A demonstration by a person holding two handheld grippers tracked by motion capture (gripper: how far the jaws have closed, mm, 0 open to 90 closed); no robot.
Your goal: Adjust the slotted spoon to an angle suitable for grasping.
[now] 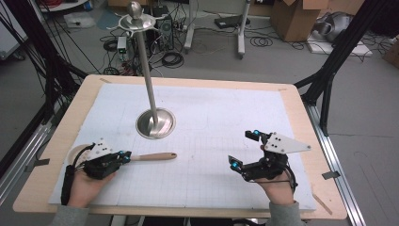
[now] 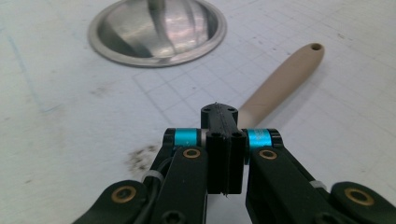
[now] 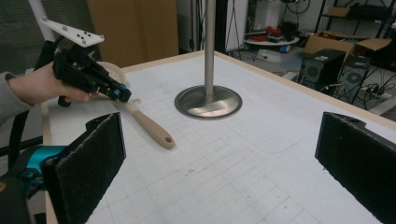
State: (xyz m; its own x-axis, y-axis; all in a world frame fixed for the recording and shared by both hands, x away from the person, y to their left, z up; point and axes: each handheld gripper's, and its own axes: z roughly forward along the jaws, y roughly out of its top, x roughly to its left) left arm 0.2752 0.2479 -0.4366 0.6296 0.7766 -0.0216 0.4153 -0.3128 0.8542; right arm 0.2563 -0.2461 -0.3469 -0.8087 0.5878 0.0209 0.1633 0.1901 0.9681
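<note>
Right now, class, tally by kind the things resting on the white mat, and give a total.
Wooden-handled utensils: 1
Metal stands: 1
Total: 2

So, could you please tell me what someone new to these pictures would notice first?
Most striking is the tall metal stand, which rises from a round base on the white mat, left of centre. Near the front left, the left gripper is shut on a wooden-handled utensil that lies on the mat, its handle pointing right. At the front right, the right gripper is held wide open with nothing between its jaws.
</note>
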